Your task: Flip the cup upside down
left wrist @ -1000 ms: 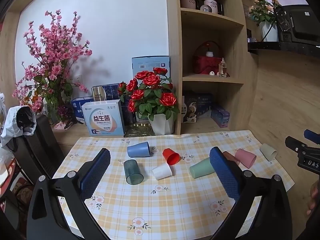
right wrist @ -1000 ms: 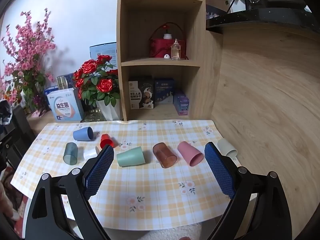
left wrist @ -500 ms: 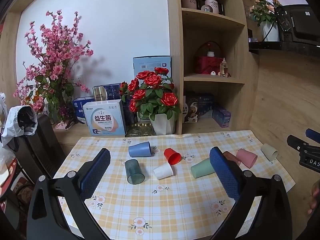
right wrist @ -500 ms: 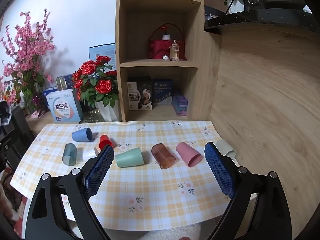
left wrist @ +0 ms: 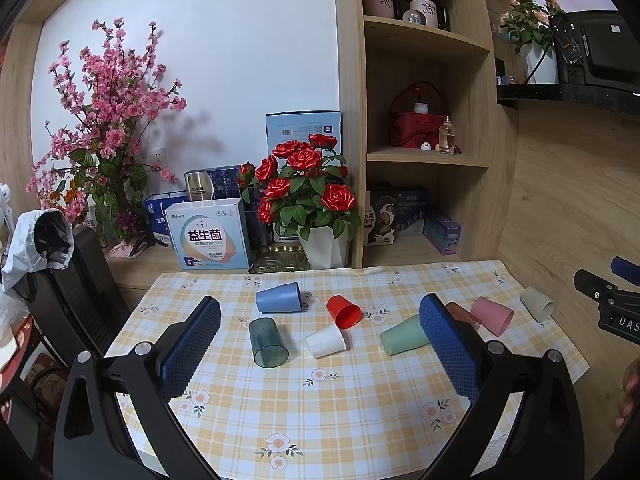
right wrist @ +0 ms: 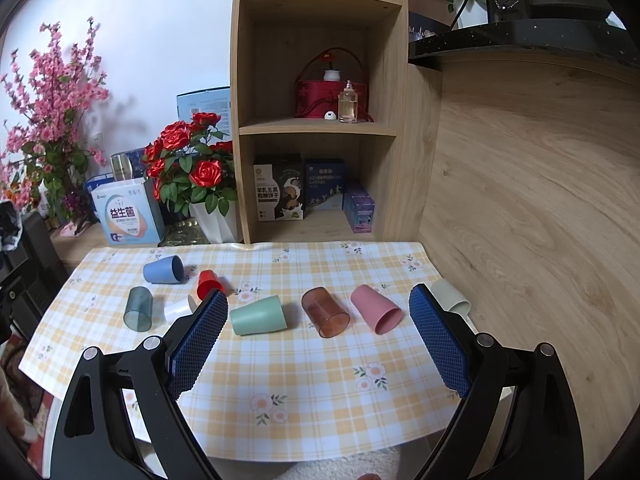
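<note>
Several plastic cups lie on their sides on the checked tablecloth (left wrist: pixel 320 408): a blue cup (left wrist: pixel 279 297), a dark teal cup (left wrist: pixel 267 342), a white cup (left wrist: pixel 326 341), a red cup (left wrist: pixel 343 311), a mint green cup (right wrist: pixel 258 315), a brown translucent cup (right wrist: pixel 325 311), a pink cup (right wrist: pixel 376 309) and a pale grey cup (right wrist: pixel 451 295) at the right edge. My left gripper (left wrist: pixel 320 312) is open and empty, held above the near side of the table. My right gripper (right wrist: pixel 318 304) is open and empty, likewise in front of the cups.
A white pot of red roses (left wrist: pixel 310 200), boxes (left wrist: pixel 210 234) and a pink blossom branch (left wrist: pixel 100 120) stand behind the table. A wooden shelf unit (right wrist: pixel 316 100) rises at the back. A black chair (left wrist: pixel 68 280) is at the left. A wooden wall (right wrist: pixel 540 200) closes the right side.
Both views have drifted slightly; the cups sit a little higher in the right wrist view. Both grippers stay open. No cup has moved.
</note>
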The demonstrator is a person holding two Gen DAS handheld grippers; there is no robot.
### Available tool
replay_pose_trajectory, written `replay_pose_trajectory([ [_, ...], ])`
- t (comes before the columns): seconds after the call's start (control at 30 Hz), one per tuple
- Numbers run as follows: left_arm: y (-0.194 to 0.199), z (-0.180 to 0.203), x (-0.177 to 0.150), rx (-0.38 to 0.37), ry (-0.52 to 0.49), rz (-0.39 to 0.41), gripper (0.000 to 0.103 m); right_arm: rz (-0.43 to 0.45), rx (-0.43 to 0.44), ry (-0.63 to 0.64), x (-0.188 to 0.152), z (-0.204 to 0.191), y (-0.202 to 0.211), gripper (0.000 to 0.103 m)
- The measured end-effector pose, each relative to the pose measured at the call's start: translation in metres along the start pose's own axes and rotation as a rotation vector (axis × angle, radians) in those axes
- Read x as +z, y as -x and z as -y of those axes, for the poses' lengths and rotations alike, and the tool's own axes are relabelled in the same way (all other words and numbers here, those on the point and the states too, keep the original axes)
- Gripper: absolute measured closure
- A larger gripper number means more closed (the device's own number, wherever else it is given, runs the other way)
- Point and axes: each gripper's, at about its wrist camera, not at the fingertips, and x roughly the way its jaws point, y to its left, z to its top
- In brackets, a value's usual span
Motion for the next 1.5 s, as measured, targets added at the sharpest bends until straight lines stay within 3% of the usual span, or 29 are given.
replay_pose_trajectory([
  [1.5,0.0012,-0.0042,-0.0064,-0.005,0.017,-0.009,0.006,-0.007,-0.005,-0.002,-0.0005,0.006,-0.0021,0.014],
])
